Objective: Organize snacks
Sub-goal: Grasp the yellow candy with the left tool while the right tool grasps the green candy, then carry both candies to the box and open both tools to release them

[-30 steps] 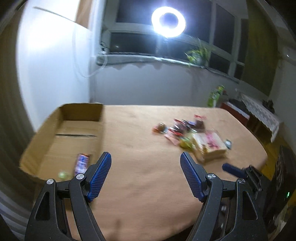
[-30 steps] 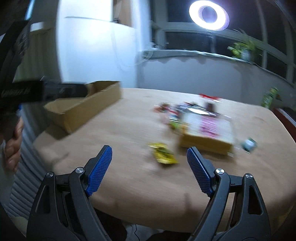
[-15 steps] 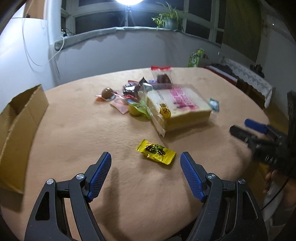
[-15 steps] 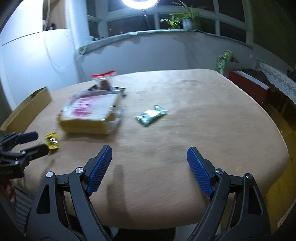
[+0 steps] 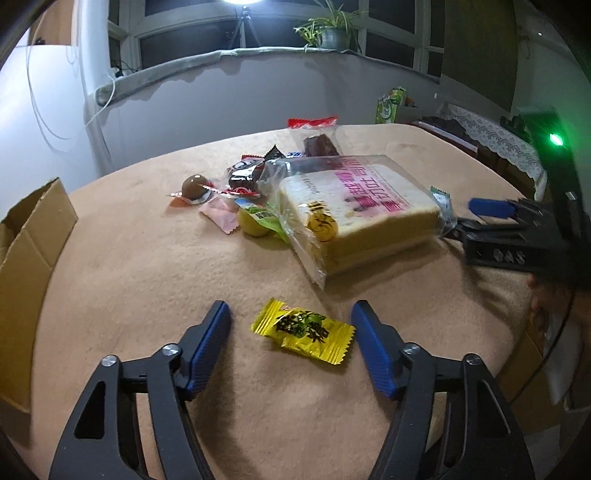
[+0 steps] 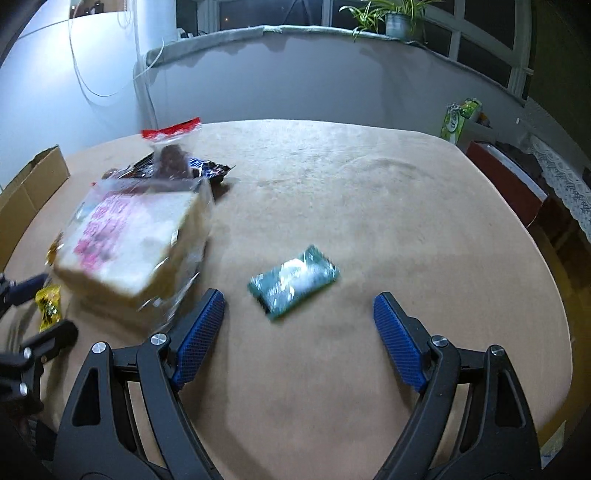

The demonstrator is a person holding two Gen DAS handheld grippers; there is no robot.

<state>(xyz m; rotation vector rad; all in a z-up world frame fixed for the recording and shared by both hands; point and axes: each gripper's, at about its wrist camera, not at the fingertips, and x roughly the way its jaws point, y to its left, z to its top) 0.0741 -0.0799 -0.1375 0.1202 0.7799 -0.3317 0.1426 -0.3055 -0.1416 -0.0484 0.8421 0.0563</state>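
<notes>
Left gripper [image 5: 290, 330]: jaws part-open and closing, straddling a yellow candy [image 5: 303, 331] that lies flat on the bench [image 5: 147, 266]; the right blue pad looks to be at or just off the wrapper's crimped end, the left pad apart from it. Nothing held.

Cardboard box [image 5: 29, 236]: far left edge of the bench, one flap upright.

Snack pile, left to right beyond the yellow candy:
- brown chocolate ball [image 5: 194, 185] on a red-and-clear wrapper, left end of the pile;
- pink sachet [image 5: 221, 216], just right and nearer;
- dark wrapped sweet [image 5: 243, 173], behind it;
- yellow jelly cup [image 5: 255, 223] with green lid, touching the bread bag;
- bag of sliced bread [image 5: 354, 210], pink print on top, the largest item;
- red-topped clear packet [image 5: 314, 134] with a dark bar inside, at the far side of the bread.

Right gripper [image 6: 299, 321]: jaws wide and closing slightly, holding nothing. A green foil packet [image 6: 293, 282] lies on the bench just beyond the fingertips, between their lines, touching neither pad; the bread bag sits to its left, blurred.

Potted plant [image 5: 330, 31]: on the window sill, far right of centre.
</notes>
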